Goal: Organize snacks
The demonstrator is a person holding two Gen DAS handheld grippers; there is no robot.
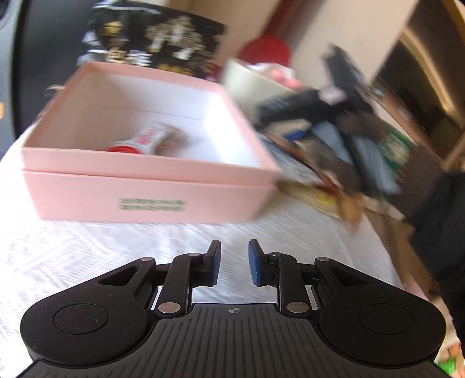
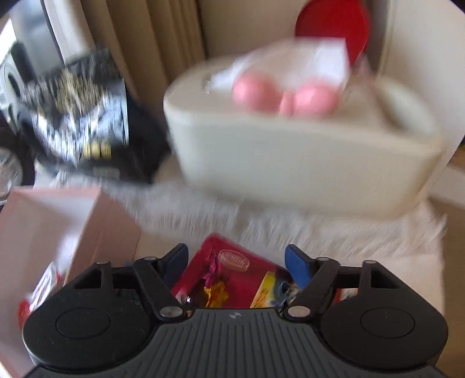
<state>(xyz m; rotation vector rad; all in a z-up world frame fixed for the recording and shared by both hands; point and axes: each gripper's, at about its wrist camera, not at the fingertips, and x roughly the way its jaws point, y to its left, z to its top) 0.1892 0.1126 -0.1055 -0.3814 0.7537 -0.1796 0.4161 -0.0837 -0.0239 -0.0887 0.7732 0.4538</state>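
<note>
A: Left wrist view, nearest first: the left claw (image 1: pixel 234 263) sits at the bottom centre, its blue-padded fingers (image 1: pixel 255 266) a narrow gap apart with nothing between them, over the white textured cloth on the worktop (image 1: pixel 87 247).

B: And beyond it?

A: The open pink cardboard box (image 1: pixel 145 186) fills the middle left. Inside, low against its front wall, lies a white snack tube with a red cap and red lettering (image 1: pixel 145 139). To the right of the box, a blurred heap of loose snack packets (image 1: pixel 334 162) spreads towards the right edge, with the other black gripper (image 1: pixel 314 104) above it, too smeared to read.

B: Right wrist view?

A: The right claw (image 2: pixel 236 261) at the bottom centre has its fingers well apart. A red snack packet with yellow print (image 2: pixel 232 276) shows between them, but I cannot tell whether the pads touch it. A corner of the pink box stands at the lower left.

B: Further back?

A: A cream oval tub (image 2: pixel 305 162) across the upper right holds two pink round things under white wrapping (image 2: pixel 284 96). A black bag with gold and white print (image 2: pixel 78 122) stands at the upper left, and something round and red (image 2: pixel 334 26) at the top.
</note>
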